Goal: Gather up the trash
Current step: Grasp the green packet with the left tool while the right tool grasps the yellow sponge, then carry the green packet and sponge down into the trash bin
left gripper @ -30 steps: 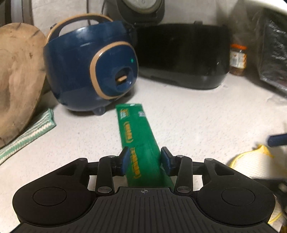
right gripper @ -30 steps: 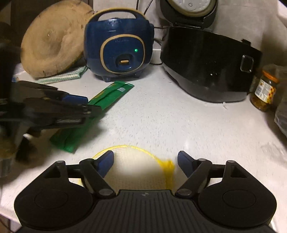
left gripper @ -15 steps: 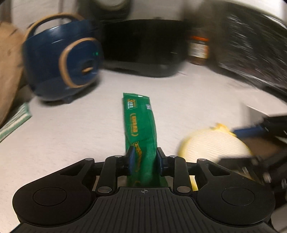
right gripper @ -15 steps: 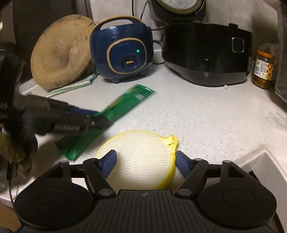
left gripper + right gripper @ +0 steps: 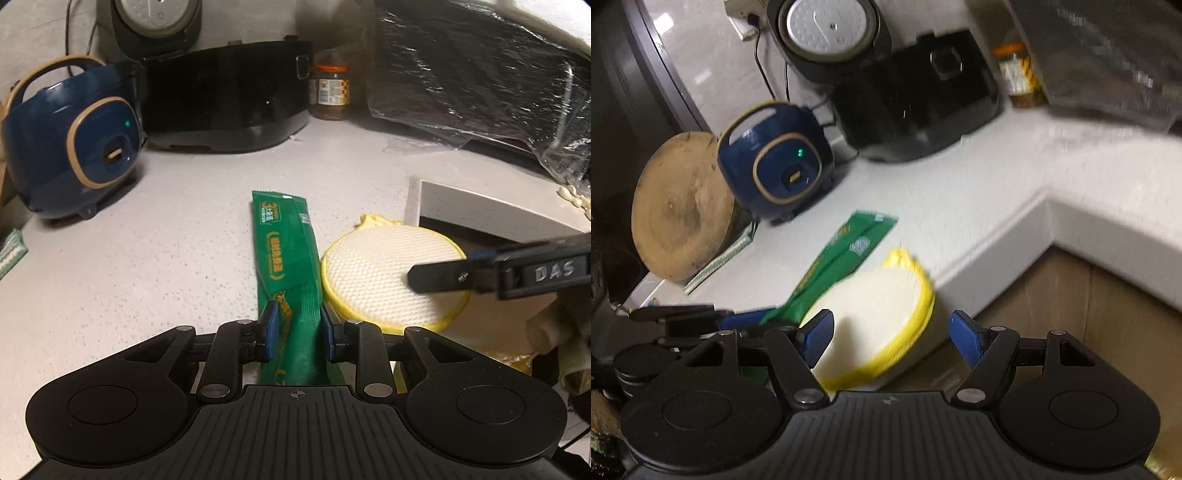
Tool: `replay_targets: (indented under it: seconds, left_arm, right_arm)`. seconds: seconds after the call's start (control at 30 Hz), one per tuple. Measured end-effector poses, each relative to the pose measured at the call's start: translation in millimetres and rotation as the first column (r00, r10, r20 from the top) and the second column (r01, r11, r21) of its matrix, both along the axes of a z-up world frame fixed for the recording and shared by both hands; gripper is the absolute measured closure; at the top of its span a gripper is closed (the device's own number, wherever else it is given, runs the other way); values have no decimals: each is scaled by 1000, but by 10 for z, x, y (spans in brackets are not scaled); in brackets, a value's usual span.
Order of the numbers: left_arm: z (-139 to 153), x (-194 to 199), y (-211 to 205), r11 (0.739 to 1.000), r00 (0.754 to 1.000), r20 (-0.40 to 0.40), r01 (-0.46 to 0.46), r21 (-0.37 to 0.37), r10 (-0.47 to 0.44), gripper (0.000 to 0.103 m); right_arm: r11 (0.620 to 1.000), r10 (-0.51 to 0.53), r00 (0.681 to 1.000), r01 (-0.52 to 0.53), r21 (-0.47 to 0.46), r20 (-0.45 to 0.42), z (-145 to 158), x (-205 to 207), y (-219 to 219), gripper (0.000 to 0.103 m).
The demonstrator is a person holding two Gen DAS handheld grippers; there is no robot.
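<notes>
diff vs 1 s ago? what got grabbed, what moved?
Left tongs closed onto the green wrapper and now pinch it. Right tongs have been closing around the yellow-rimmed round pad, right pad not yet touching; pad and wrapper now sit at the counter edge over the cardboard box. Blue cooker, black cooker and jar unchanged.

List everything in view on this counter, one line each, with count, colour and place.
green wrapper: one, green with orange print, flat on the counter, near end between the left gripper's pads
round pad: one, white mesh with yellow rim, just right of the wrapper at the counter's edge
small cooker: one, navy with tan trim, back left
large cooker: one, black, lid up, back centre
jar: one, orange lid, right of the large cooker
chopping block: one, round, wooden, left of the small cooker
cardboard box: one, brown, below the counter edge
left gripper: shut on the wrapper
right gripper: jaws closing around the pad, not yet pressing
</notes>
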State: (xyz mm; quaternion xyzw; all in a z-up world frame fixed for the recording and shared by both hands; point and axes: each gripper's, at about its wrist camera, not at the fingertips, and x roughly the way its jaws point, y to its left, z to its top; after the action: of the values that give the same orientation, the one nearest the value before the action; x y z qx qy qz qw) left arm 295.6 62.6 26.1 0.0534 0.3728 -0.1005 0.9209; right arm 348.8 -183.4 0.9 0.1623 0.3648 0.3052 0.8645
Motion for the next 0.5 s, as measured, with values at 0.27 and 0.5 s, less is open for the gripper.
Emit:
replay_targets:
  seconds: [0.27, 0.5]
  left_arm:
    - [3, -119, 67, 997, 999, 9, -33, -70, 34, 82]
    - [103, -664, -55, 971, 991, 133, 21, -240, 11, 88]
  right_arm:
    - [997, 34, 994, -41, 64, 106, 207, -379, -100, 81]
    - [991, -114, 966, 95, 92, 231, 316, -1001, -717, 89]
